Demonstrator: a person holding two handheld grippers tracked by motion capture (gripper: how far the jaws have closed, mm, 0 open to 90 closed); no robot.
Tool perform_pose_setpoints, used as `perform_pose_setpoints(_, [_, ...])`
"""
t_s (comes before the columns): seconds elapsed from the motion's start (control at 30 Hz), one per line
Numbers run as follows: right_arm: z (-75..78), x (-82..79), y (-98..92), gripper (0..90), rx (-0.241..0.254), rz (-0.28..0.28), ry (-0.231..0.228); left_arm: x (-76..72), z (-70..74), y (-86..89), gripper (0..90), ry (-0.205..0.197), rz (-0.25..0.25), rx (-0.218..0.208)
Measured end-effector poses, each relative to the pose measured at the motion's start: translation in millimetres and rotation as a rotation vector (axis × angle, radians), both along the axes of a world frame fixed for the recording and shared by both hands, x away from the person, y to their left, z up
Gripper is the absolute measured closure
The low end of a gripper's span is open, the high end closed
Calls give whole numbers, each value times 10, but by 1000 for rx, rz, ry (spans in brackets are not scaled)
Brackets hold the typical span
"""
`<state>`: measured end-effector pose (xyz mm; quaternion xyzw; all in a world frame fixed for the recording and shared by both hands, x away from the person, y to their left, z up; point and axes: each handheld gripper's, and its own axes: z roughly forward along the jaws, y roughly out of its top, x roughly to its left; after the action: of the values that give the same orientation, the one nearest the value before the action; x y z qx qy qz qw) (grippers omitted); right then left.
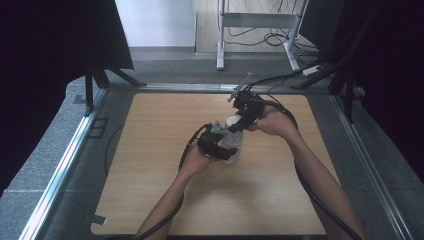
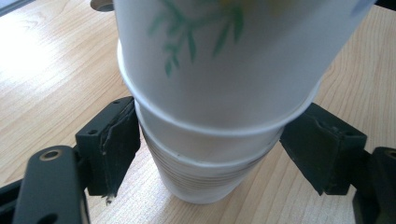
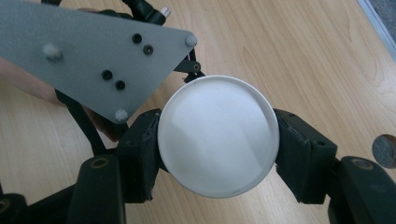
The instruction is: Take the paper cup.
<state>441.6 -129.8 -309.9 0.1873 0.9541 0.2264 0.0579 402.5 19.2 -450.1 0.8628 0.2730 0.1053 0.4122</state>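
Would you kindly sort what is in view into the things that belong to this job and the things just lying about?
In the job:
- stack of paper cups, upside down, left tool around its lower cups
- top cup, clamped by the right tool

Lying about:
- small round grey thing on the table
- metal frame behind it

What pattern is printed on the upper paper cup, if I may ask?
Green leafy sprigs on white, best in the left gripper view: upper paper cup.

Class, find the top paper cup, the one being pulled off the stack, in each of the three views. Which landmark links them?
High view: the top cup sits mid-table, between the two claws.
Left gripper view: it spans the upper frame, leaf print showing, above the lower cups.
Right gripper view: its round white base sits centre, clamped by the right claw.
Shared landmark: the wooden table.
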Motion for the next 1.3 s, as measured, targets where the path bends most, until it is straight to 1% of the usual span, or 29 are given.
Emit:
perform_pose_setpoints(0.2, [86, 34, -10, 367, -1, -5, 19, 0, -9, 3, 192, 4, 3, -6])
perform_pose_setpoints(0.37, [153, 35, -21, 368, 10, -1, 27, -6, -14, 21, 141, 5, 9, -15])
perform_pose_setpoints(0.47, [206, 27, -26, 368, 13, 1, 23, -13, 3, 45, 138, 7, 1, -18])
perform_pose_setpoints(0.6, [292, 7, -30, 368, 21, 3, 12, -30, 43, 82, 136, 2, 4, -27])
perform_pose_setpoints(0.73, [389, -23, -34, 368, 25, 8, -2, -47, 83, 115, 135, 1, 5, -24])
perform_pose_setpoints(0.97, [502, -78, -55, 368, 32, 20, -9, -100, 140, 146, 120, 10, -12, -1])
perform_pose_setpoints(1.17, [598, -155, -85, 368, 40, 32, -9, -157, 205, 159, 112, 10, -29, 17])
perform_pose_setpoints(1.3, [636, -217, -86, 368, 43, 45, -12, -196, 253, 158, 111, 2, -40, 26])
